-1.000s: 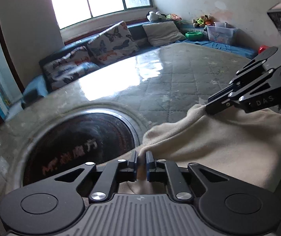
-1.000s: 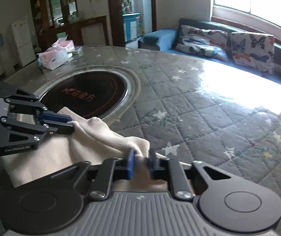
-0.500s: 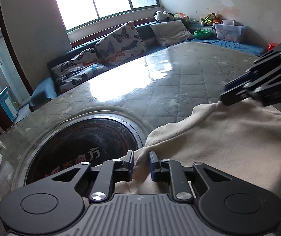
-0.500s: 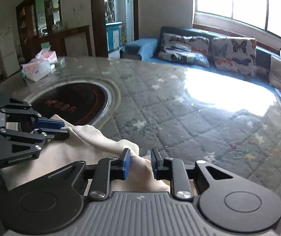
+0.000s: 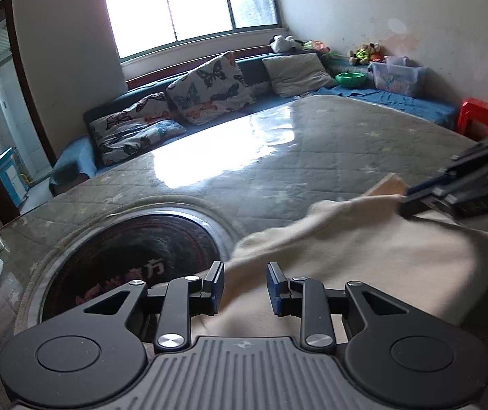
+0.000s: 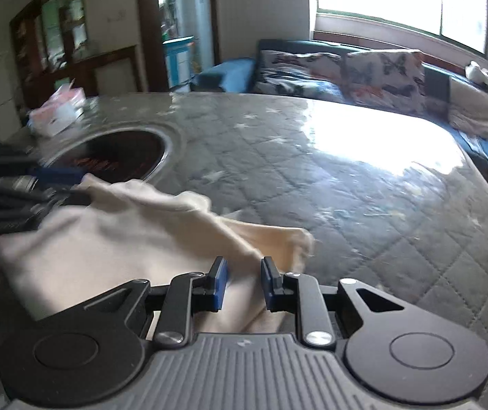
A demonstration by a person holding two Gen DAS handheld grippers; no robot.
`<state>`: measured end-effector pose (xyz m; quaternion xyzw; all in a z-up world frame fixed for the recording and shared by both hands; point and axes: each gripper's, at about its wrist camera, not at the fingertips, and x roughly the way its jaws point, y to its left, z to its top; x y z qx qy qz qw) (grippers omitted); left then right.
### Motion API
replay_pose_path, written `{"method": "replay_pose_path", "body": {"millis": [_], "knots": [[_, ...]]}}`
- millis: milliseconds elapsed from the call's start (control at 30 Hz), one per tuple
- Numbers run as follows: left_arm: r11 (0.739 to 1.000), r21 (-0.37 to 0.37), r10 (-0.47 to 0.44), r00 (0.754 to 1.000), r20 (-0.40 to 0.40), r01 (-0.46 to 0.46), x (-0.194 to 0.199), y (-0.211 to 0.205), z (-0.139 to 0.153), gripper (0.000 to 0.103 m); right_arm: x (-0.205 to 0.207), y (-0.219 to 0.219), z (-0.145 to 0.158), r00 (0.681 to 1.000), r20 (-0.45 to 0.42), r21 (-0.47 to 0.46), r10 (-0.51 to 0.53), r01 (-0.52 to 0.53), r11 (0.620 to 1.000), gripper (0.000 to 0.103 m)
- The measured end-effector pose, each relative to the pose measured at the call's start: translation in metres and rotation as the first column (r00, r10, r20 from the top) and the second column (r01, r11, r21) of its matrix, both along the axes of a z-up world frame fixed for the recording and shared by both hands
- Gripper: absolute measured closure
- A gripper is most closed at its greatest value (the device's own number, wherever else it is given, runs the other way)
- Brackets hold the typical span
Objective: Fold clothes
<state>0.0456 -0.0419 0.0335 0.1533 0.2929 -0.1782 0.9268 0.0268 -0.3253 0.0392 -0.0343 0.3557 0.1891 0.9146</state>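
A cream garment (image 5: 363,266) lies folded on the grey quilted table (image 5: 278,164), its far edge beside the dark round inset (image 5: 134,256). My left gripper (image 5: 245,288) sits over the garment's near left corner. Its jaws are opening, with cloth lying between the blue pads (image 5: 217,290) but not pinched. In the right wrist view the garment (image 6: 124,239) runs left from my right gripper (image 6: 243,283). This gripper's jaws stand apart over a loose fold. Each gripper shows blurred in the other's view: right gripper (image 5: 415,201), left gripper (image 6: 73,177).
A pink tissue pack (image 6: 59,109) sits at the table's far left edge. A sofa with butterfly cushions (image 5: 209,89) runs under the window. A red stool (image 5: 476,116) stands beyond the table. Bare quilted surface (image 6: 363,188) stretches to the right of the garment.
Both grippers were shut on the garment's edge one second ago. Both have since opened and let the cloth go, and the cloth has slackened onto the table.
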Motion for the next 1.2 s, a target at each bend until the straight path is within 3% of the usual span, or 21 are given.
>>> {"method": "replay_pose_path", "body": {"millis": [267,533,700,833,933,1200], "knots": [[0.999,-0.045,-0.015,1.000,-0.028,0.014,-0.033,-0.007,-0.002,0.073,-0.006,-0.004,0.012,0.999,0.029,-0.002,-0.018,0.018,1.000,0.083],[0.997,-0.073,-0.019,0.999,-0.033,0.017,-0.057,-0.010,0.000,0.073,-0.049,0.024,0.027,0.988,0.061,0.014,0.142,-0.143,0.990,0.083],[0.997,-0.076,-0.013,0.999,-0.040,0.010,-0.067,-0.008,-0.006,0.073,-0.072,0.033,0.025,0.981,0.070,0.023,0.181,-0.183,0.983,0.083],[0.997,-0.076,0.001,0.999,-0.045,-0.004,-0.069,-0.005,-0.013,0.073,-0.076,0.022,0.009,0.991,0.023,0.026,0.132,-0.132,0.991,0.083],[0.997,-0.076,0.008,0.999,-0.039,-0.011,-0.070,-0.005,-0.014,0.072,-0.075,0.008,-0.001,0.995,0.018,0.081,0.097,-0.098,0.992,0.083],[0.994,-0.103,-0.027,1.000,-0.006,0.026,-0.081,-0.015,0.003,0.072,-0.093,0.004,0.013,0.995,0.058,0.077,0.079,-0.083,0.994,0.083]]}}
